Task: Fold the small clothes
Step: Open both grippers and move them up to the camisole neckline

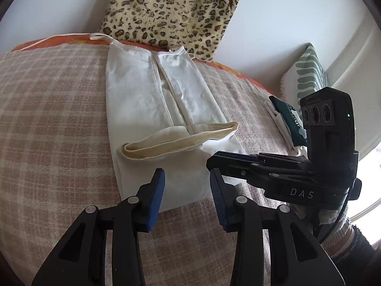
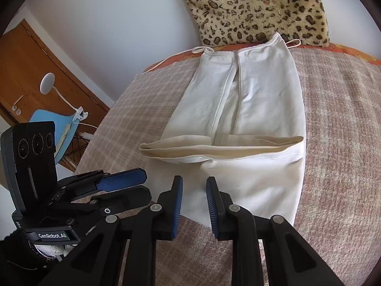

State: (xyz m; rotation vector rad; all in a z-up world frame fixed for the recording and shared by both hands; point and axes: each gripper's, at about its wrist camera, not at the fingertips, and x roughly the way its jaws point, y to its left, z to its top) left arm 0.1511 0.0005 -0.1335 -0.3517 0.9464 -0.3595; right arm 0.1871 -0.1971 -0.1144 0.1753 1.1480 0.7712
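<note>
A white strappy top [image 1: 152, 100] [image 2: 252, 100] lies flat on the plaid blanket [image 1: 52, 109] [image 2: 338, 124]. Both its sides are folded in to the middle, and its near end is turned back into a cream band [image 1: 181, 138] [image 2: 221, 147]. My left gripper [image 1: 188, 176] hovers over the top's near edge, open with nothing between its blue pads. My right gripper [image 2: 194, 183] hangs just over the same edge, open with a narrower gap and also empty. Each gripper shows in the other's view: the right gripper [image 1: 221, 160], the left gripper [image 2: 123, 181].
A leopard-print cushion [image 1: 171, 12] [image 2: 257, 7] leans on the white wall behind the top. A green-striped pillow [image 1: 307, 71] and a dark green folded item [image 1: 288, 119] lie at the right. A wooden door [image 2: 28, 71] and a blue chair [image 2: 62, 128] with a clip lamp stand left of the bed.
</note>
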